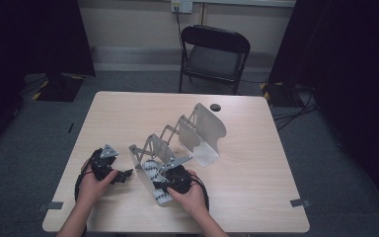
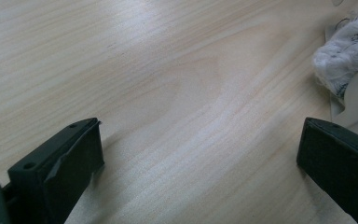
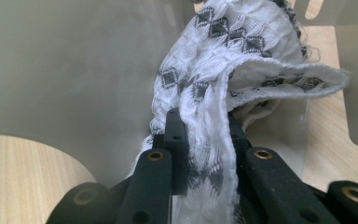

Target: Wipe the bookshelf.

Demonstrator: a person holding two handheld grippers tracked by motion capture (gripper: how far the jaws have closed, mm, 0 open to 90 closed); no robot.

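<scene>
Your right gripper (image 3: 205,135) has its fingers clenched on the white cloth (image 3: 233,70) with the black diamond pattern. In the right gripper view the cloth's long axis runs from the fingers at lower centre up toward the upper right, a folded edge sticking out to the right. In the high view it sits in the near slot of the metal accordion rack (image 1: 177,143), lower centre of the frame, rack running diagonally up-right across the table (image 1: 256,197). Your left gripper (image 1: 109,170) rests lower left, fingers spread wide over bare table, holding nothing.
</scene>
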